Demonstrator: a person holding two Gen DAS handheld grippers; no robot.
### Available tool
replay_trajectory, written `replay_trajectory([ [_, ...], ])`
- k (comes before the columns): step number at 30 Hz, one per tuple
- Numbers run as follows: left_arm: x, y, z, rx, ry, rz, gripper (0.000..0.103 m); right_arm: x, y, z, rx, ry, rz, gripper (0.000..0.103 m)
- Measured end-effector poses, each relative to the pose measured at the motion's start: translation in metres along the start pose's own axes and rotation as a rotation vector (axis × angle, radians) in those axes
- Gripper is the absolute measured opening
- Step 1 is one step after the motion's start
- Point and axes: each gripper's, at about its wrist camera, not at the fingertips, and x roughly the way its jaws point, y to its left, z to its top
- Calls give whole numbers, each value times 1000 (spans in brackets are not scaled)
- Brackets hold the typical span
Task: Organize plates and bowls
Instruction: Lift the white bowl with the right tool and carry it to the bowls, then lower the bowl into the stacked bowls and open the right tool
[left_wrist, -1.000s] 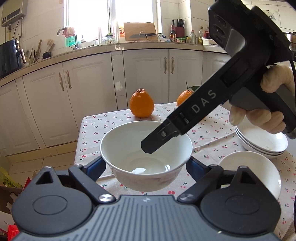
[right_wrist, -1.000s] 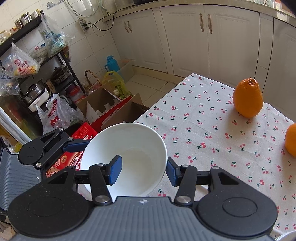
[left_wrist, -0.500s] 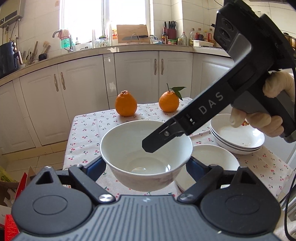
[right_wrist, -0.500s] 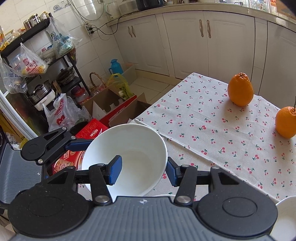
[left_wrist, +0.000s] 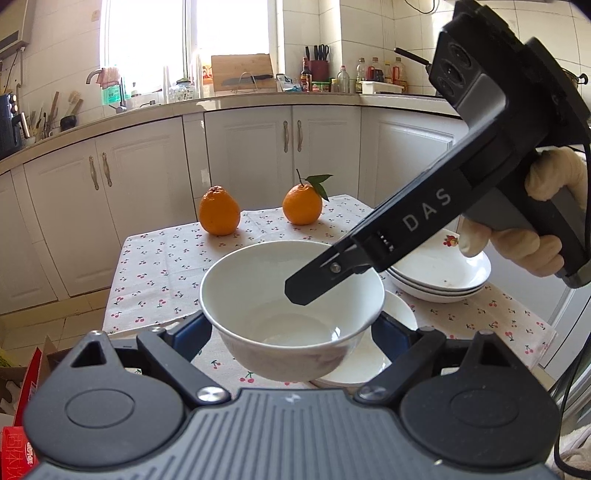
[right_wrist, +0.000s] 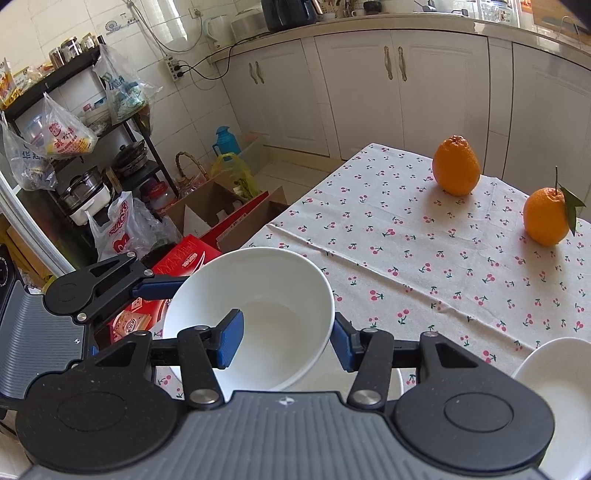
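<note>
A white bowl (left_wrist: 258, 295) hangs above the near edge of the cherry-print table (left_wrist: 159, 273), held from two sides. My left gripper (left_wrist: 291, 332) is shut on it, its blue pads (left_wrist: 195, 332) pressed against opposite outer walls. My right gripper (right_wrist: 284, 343) is shut on the bowl (right_wrist: 258, 288), one pad (right_wrist: 229, 339) inside and the other against the outer wall. In the left wrist view the right gripper's finger (left_wrist: 314, 280) reaches into the bowl from the right. A single white plate (left_wrist: 399, 314) lies just beneath the bowl. Stacked shallow plates (left_wrist: 443, 280) sit further right.
Two oranges (left_wrist: 218, 216) (left_wrist: 302, 205) stand at the table's far edge before white cabinets. A gloved hand (left_wrist: 517, 243) grips the right tool. Left of the table (right_wrist: 406, 240), boxes (right_wrist: 221, 214), bags and a rack crowd the floor. A white plate (right_wrist: 554, 369) shows at the right.
Both grippers have carried the bowl to the right along the table's near side. The single plate has come to lie under the bowl, and the stacked plates show more fully.
</note>
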Motion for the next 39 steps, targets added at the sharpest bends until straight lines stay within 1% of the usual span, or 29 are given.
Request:
replay_trajectory([
  [16,16,-24,-2,18,22,-74,93,-24,-17,-28,51,-13,-50,57],
  [29,32,-29,-5,17,57,-99,93,-19,-28,-37,84,1,-65,57],
  [39,39,-30,-5,22,71,-110,93,-16,-38,-43,106,3,-58,57],
])
